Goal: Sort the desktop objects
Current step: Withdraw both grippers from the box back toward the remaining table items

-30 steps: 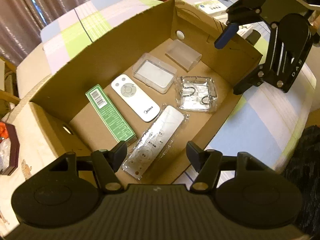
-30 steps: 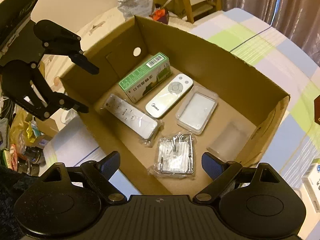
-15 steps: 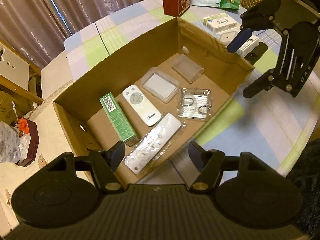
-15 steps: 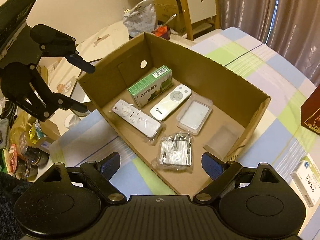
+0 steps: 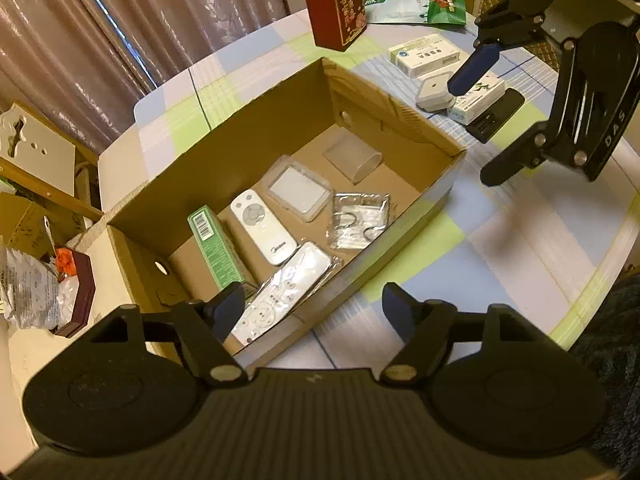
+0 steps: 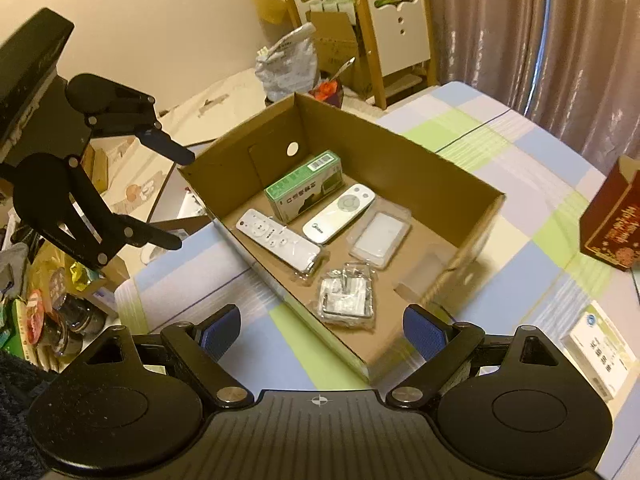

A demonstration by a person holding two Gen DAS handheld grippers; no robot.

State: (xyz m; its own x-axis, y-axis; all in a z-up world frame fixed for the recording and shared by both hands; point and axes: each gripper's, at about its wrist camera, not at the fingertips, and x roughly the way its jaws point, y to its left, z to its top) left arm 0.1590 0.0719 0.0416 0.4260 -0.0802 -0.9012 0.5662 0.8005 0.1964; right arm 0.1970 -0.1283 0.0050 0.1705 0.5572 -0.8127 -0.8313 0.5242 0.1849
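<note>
Both the left gripper [image 5: 312, 306] and the right gripper [image 6: 322, 330] are spread and empty above the cardboard box [image 6: 448, 184] on the worktop [image 6: 516, 280].

A cardboard box [image 5: 420, 128] sits on the desk [image 5: 520, 248]. Inside, seen from the left wrist, a carton [image 5: 214, 246] lies leftmost, a remote [image 5: 264, 232] just beside it, a flat case [image 5: 298, 190] further right, a wrapped remote [image 5: 280, 292] nearest (partly behind the jaws), and bagged hooks [image 5: 358, 222] right of it. Small boxes [image 5: 426, 54] lie beyond the box.
</note>
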